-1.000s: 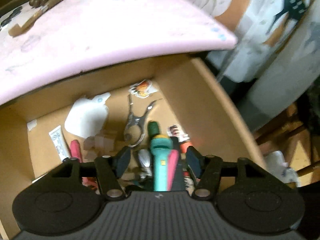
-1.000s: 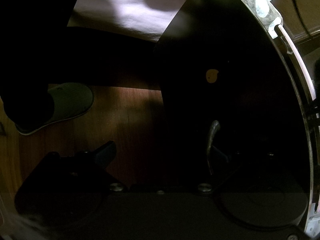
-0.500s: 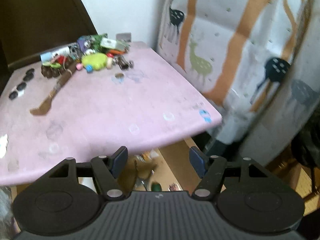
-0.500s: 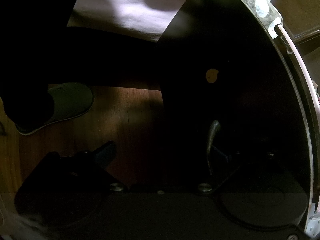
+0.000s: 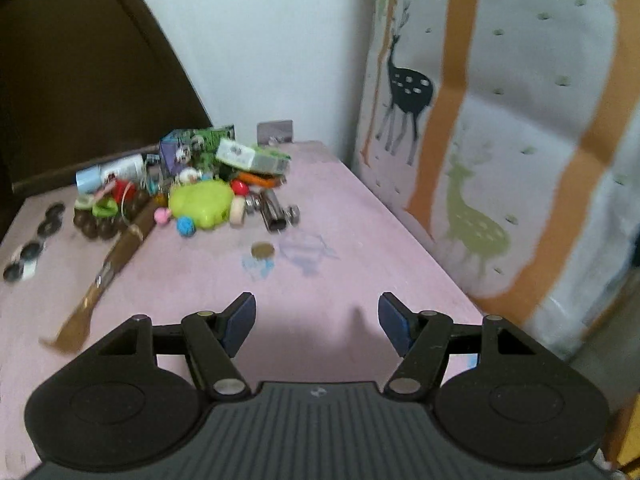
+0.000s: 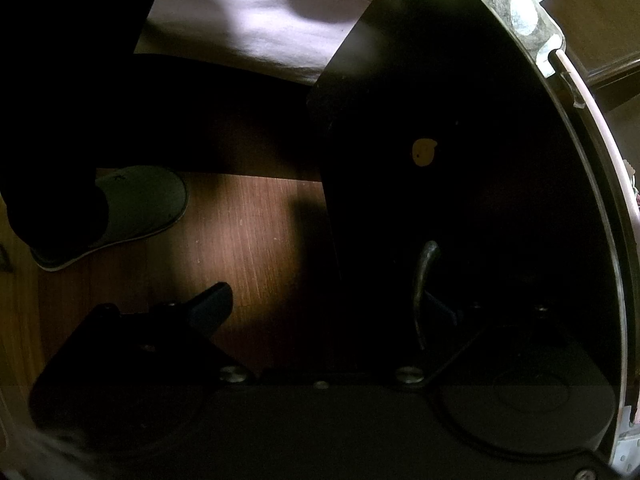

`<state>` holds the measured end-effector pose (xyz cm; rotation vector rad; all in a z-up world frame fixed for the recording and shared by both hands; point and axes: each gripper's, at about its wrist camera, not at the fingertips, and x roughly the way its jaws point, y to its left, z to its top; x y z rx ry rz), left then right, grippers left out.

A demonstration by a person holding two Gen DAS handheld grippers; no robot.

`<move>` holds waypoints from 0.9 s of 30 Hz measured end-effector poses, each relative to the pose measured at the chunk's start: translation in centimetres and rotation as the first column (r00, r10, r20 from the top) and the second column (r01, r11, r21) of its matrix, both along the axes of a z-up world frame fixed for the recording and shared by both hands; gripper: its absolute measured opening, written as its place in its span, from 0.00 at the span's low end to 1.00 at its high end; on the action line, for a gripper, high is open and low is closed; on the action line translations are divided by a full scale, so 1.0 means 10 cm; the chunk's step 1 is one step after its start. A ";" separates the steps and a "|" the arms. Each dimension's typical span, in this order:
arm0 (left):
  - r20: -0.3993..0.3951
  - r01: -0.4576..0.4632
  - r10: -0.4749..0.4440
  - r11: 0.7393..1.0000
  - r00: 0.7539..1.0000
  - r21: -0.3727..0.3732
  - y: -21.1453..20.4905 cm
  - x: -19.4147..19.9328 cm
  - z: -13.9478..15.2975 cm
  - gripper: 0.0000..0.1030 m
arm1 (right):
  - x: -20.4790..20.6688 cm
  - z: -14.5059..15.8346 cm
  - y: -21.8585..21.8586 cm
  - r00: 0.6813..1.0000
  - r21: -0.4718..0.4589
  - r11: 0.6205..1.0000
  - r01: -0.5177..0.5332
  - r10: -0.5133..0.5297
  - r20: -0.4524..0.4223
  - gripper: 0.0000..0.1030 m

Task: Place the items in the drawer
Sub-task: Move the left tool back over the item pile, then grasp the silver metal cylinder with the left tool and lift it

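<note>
My left gripper point(image 5: 316, 320) hangs open and empty over the near part of the pink table top point(image 5: 360, 240). At the table's far end lies a pile of small items: a lime-green toy point(image 5: 202, 203), a green-and-white box point(image 5: 252, 156), dark beads point(image 5: 100, 226) and a metal clip point(image 5: 276, 210). A coin point(image 5: 262, 250) and a long wooden brush point(image 5: 104, 276) lie nearer. In the dim right wrist view my right gripper point(image 6: 326, 300) stands open, its right finger beside the curved metal handle point(image 6: 422, 280) of a dark drawer front point(image 6: 460, 140). The drawer's inside is out of view.
A deer-print curtain point(image 5: 500, 140) hangs close along the table's right edge. A dark curved headboard point(image 5: 80, 80) and a white wall stand behind it. Several black discs point(image 5: 30, 256) lie at the far left. Below, a person's slippered foot point(image 6: 132, 208) rests on the wooden floor point(image 6: 248, 240).
My left gripper has risen from over the open drawer and tilted up, so the table top now fills its view. Its jaws stayed apart. The right gripper has not moved.
</note>
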<state>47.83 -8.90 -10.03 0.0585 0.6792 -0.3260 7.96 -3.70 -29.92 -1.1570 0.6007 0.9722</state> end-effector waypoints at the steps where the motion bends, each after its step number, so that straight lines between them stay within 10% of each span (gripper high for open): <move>1: 0.001 -0.005 0.005 1.000 1.000 -0.002 -0.02 0.07 -0.01 0.65 | 0.00 0.00 0.00 1.000 0.001 1.000 0.000 0.000 0.000 0.97; 27: -0.013 -0.162 0.162 0.986 0.987 0.048 -0.29 1.13 -0.30 0.36 | -0.02 0.02 -0.01 1.000 0.006 1.000 0.000 0.000 0.002 0.97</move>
